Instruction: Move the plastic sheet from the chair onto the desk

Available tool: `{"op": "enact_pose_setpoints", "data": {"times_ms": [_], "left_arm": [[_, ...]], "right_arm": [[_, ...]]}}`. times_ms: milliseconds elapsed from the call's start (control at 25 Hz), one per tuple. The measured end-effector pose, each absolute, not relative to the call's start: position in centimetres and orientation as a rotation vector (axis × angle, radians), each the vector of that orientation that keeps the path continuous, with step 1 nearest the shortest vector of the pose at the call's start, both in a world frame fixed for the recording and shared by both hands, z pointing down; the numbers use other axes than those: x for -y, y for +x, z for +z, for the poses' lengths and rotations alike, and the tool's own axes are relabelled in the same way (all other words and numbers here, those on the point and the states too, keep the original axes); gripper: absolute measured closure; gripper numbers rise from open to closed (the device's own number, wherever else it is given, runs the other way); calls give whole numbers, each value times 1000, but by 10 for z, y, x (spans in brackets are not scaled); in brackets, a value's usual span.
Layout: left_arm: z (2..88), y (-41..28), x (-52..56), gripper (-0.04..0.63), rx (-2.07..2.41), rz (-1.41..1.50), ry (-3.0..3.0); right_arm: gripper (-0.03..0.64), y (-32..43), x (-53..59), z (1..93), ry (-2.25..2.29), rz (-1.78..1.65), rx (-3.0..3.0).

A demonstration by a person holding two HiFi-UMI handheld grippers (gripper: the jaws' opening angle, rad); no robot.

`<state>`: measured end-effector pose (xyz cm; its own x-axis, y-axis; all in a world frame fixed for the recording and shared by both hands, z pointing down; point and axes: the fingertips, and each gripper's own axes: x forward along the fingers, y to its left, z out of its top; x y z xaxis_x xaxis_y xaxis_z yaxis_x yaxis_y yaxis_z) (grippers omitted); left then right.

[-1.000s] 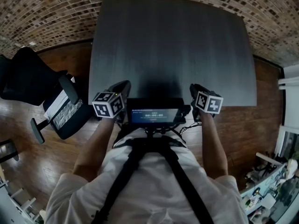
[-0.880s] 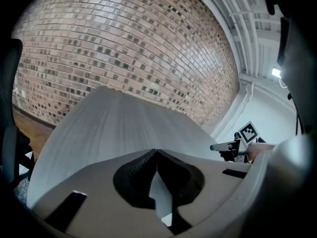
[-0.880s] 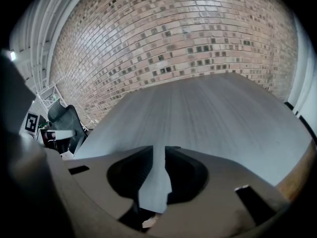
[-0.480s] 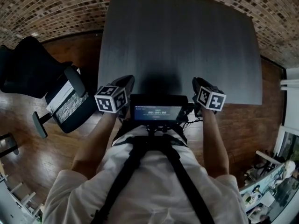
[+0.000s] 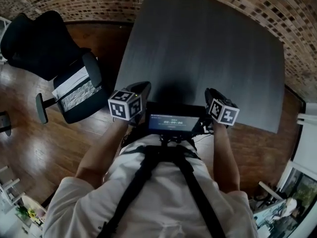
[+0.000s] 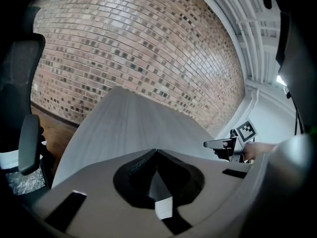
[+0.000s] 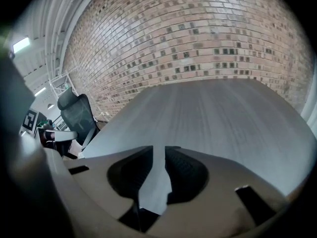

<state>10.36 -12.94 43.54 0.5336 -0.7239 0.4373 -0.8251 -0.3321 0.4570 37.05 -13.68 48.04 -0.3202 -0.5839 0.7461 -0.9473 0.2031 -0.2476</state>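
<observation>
Plastic sheet [image 5: 74, 89] is on the seat of the black chair [image 5: 39, 43], off at the far left of the scene and not yet touched. It looks pale and crinkly. As far as the head view shows, it lies longways roughly left to right across the seat, its right end a shade farther away.

Now the line-up. The left hand-held gripper [image 5: 140, 87] is clearly the nearer one: the sheet lies to its left, across a strip of wooden floor [image 5: 34, 152], with the chair's padded armrest [image 5: 92, 69] between them. The right hand-held gripper [image 5: 210, 93] is well apart from it, on the other side of the chest-mounted screen [image 5: 171, 123].

Both grippers point forward over the near edge of the dark grey surface [image 5: 208, 53], which looks bare. The forearms are bent and tucked close to the body, one on each side of the screen.

On the left hand-held gripper the jaws are pressed together with nothing between them. On the right one they stand a narrow slit apart, and only the surface shows through the gap.

My read: nothing has been picked up yet, and the coming move calls for a swing left and down towards that seat, the left one leading.
</observation>
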Motion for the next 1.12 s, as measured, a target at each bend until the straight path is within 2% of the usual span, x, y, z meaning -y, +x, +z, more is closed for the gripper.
{"op": "enact_pose_setpoints", "data": {"times_ms": [600,800,880,960,1120], "left_arm": [[450,56,50,594,1559,128,1833],[443,24,21,594,1654,77,1756],[441,10,10,594,1693,52,1720],[441,-6,-1,571,1729,30,1684],[446,-41,-17,571,1771,-15,1629]], "right_arm": [[534,318,152,496,1111,859,2117],[534,281,146,503,985,836,2146],[505,264,143,500,955,809,2154],[505,245,141,498,928,779,2167],[505,206,135,506,845,737,2176]]}}
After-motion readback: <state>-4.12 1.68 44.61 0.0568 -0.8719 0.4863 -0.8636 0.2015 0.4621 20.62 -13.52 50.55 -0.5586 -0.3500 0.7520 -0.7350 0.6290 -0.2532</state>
